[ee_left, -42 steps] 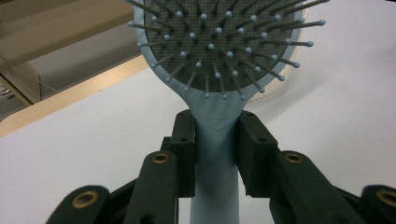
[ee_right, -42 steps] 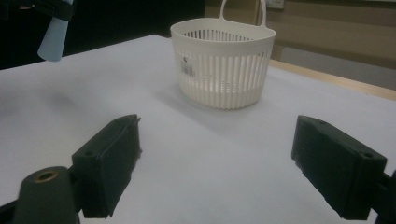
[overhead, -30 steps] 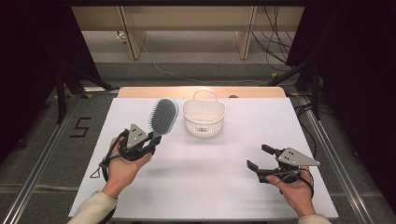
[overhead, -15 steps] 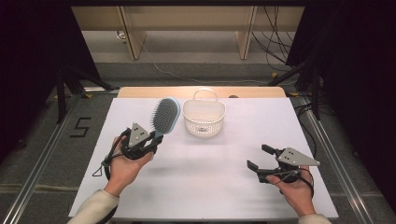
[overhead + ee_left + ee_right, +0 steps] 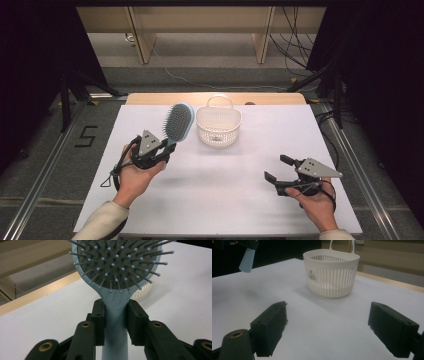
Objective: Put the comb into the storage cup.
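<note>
1. High view: left gripper (image 5: 167,146) pinches the hairbrush (image 5: 178,122) at its neck, the head jutting ahead of the jaws, free to tip into a container.
2. Basket (image 5: 218,127) stands just beside the brush head, mouth up.
3. Right gripper (image 5: 278,169), jaws spread and empty, waits well apart.

Each hand-held gripper is black, built of chunky linked bars ending in two flat rectangular jaws. The left hand-held gripper (image 5: 165,145) carries a grey three-cornered plate on top, and a thin black cable loops from it beside the wrist. The right hand-held gripper (image 5: 278,168) bears the same grey plate, dotted with small dark screws. Close up, brass-coloured bushings sit in the round ends of the linkage arms, and small screw holes mark the jaw blocks. The person wears light, cream-coloured sleeves (image 5: 102,222) reaching the wrists.
</note>
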`<state>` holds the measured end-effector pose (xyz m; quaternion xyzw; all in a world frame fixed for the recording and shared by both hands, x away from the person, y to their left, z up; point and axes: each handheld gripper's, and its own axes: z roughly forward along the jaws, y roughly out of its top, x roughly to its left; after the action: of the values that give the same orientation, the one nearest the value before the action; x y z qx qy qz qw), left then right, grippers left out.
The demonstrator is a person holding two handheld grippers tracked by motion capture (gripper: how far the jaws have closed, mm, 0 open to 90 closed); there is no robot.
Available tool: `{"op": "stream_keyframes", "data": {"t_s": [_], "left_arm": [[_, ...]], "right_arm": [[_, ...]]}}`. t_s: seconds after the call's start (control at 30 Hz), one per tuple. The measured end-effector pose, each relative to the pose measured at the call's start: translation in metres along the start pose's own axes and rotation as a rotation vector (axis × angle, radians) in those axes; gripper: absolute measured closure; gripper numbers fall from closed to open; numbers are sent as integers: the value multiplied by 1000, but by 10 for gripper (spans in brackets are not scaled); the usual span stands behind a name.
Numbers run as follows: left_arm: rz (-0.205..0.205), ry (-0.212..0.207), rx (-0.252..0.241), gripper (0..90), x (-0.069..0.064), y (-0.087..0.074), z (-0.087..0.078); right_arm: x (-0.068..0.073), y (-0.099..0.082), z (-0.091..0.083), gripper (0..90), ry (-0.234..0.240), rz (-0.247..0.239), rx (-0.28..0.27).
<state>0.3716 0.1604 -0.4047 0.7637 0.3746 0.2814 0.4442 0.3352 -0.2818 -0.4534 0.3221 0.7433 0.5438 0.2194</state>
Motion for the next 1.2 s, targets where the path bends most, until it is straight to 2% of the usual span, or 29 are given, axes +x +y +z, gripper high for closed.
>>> {"op": "stream_keyframes", "data": {"t_s": [1.2], "left_arm": [[-2, -5, -25, 701, 0, 6, 10]], "right_arm": [[0, 0, -1, 161, 0, 7, -1]]}}
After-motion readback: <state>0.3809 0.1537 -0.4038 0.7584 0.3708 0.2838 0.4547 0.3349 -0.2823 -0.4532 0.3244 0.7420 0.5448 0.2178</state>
